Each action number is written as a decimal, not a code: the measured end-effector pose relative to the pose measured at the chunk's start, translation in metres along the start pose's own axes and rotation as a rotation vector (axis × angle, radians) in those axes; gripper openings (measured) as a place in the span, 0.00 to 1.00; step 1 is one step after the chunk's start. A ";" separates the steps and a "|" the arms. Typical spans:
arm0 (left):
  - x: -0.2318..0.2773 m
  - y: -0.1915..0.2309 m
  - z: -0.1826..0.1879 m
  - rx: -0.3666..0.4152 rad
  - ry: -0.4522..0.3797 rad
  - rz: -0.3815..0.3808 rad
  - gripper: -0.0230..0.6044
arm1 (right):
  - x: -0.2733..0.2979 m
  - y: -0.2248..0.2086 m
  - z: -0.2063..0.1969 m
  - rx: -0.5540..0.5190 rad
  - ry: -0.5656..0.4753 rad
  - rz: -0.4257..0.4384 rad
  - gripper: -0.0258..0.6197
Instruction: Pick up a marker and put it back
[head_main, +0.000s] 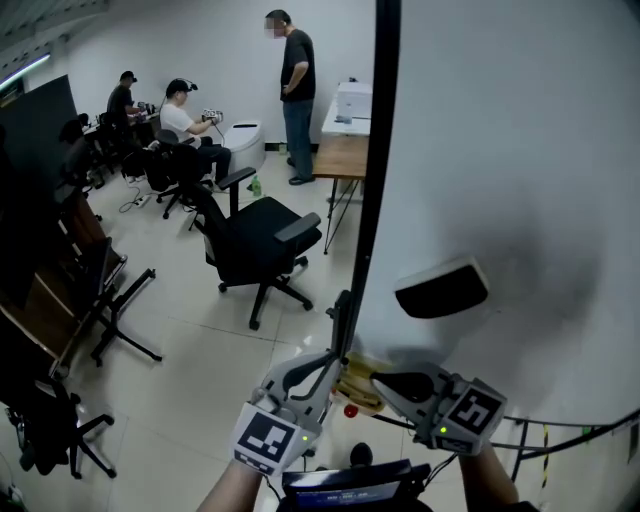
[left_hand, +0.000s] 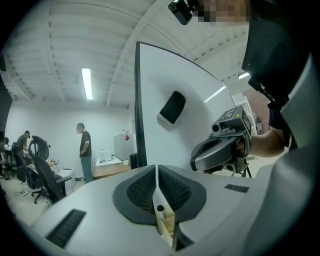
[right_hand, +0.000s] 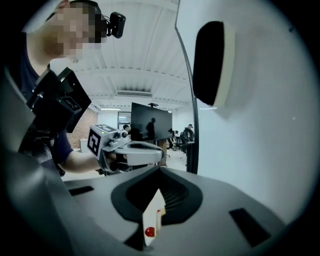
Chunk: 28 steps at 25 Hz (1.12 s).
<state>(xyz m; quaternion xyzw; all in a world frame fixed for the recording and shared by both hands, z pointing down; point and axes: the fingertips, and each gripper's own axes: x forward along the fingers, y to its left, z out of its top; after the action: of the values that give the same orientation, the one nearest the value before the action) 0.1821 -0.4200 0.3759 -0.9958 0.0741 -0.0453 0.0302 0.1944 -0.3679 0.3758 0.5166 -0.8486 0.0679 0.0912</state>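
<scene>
left gripper (left_hand: 157, 172): jaws clamped on cream box (left_hand: 165, 221), black marker (left_hand: 160, 209) inside
right gripper (right_hand: 159, 176): jaws clamped on same box

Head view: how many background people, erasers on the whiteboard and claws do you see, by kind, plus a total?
People in the background: 3
Black oblong eraser on the white whiteboard: 1
Grey handheld claws: 2, left claw and right claw
Total: 6

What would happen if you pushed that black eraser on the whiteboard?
The eraser clings to the upright whiteboard with nothing under it, so it is probably magnetic and light. A push would likely slide it; its blocky shape should not roll.
</scene>
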 end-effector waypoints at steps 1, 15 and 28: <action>-0.007 -0.001 0.005 -0.014 -0.010 0.001 0.04 | -0.001 0.003 0.007 -0.009 -0.015 0.004 0.06; -0.066 -0.040 0.029 -0.070 -0.011 0.097 0.04 | -0.026 0.059 0.020 -0.091 -0.027 0.132 0.06; -0.062 -0.158 0.036 -0.045 0.034 0.232 0.04 | -0.136 0.076 -0.020 -0.075 -0.014 0.245 0.06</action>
<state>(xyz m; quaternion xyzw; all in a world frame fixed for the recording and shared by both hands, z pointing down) 0.1470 -0.2530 0.3451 -0.9800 0.1904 -0.0565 0.0117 0.1899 -0.2117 0.3631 0.4056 -0.9080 0.0432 0.0953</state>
